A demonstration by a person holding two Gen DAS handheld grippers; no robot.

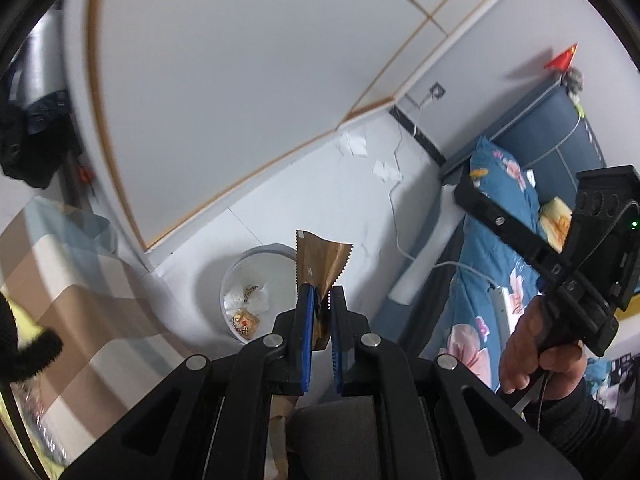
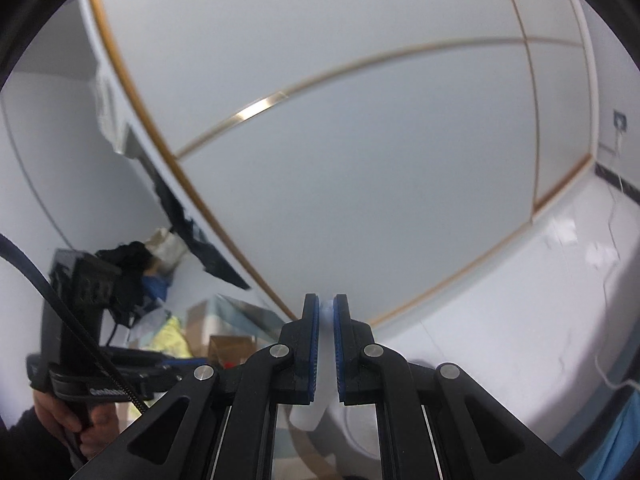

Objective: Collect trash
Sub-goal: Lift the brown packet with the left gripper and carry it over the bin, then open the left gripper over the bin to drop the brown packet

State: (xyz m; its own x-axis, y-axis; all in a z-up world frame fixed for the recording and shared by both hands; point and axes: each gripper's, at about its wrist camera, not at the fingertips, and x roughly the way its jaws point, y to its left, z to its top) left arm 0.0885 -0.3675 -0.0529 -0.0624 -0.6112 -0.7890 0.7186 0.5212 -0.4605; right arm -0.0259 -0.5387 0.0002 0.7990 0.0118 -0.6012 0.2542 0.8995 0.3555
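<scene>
My left gripper (image 1: 322,294) is shut on a brown foil wrapper (image 1: 320,258) with zigzag edges, held in the air above and just right of a white round trash bin (image 1: 256,256). The bin holds crumpled white tissue and a yellow-red packet (image 1: 245,321). My right gripper (image 2: 326,304) is shut on a white piece of paper or tissue (image 2: 326,364) that hangs down between the pads. The right gripper also shows from outside in the left wrist view (image 1: 472,190), off to the right over the bed. The bin's rim shows below the right gripper (image 2: 356,436).
A white wardrobe with gold trim (image 1: 240,100) fills the background. White scraps (image 1: 356,145) lie on the floor by a charging cable (image 1: 396,216). A bed with blue floral bedding (image 1: 496,292) is right. A striped cloth (image 1: 72,280) is left.
</scene>
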